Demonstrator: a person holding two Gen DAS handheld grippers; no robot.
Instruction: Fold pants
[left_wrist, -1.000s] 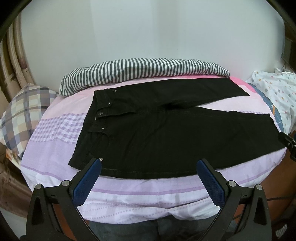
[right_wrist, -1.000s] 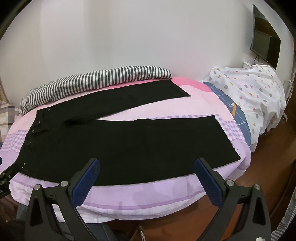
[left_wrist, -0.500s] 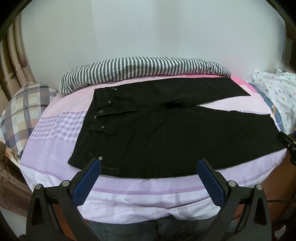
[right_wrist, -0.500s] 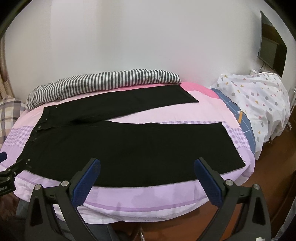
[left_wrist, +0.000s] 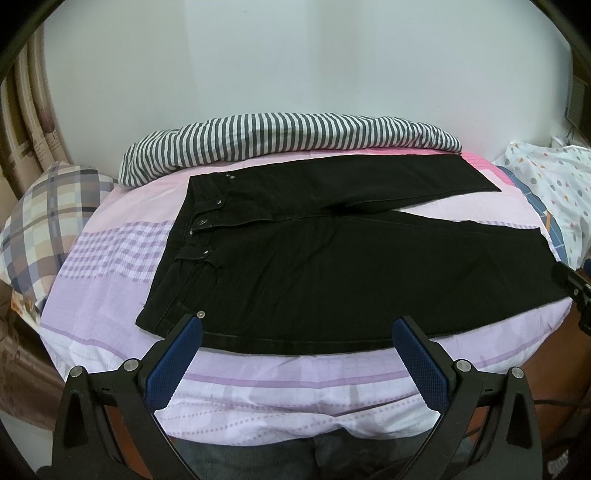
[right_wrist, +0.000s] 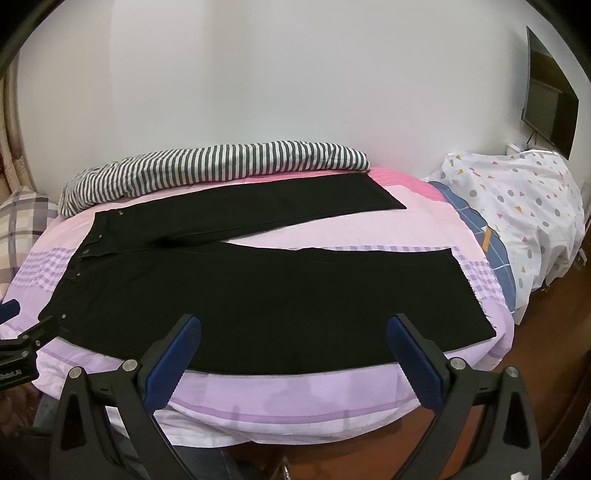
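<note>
Black pants lie flat on the bed, legs apart; left hand-held gripper and right hand-held gripper hover spread, seemingly not touching

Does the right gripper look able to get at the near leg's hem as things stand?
Probably yes: the right gripper hangs open above the bed's near edge, and the near leg's hem lies flat and uncovered on the bedsheet, nothing between.
</note>
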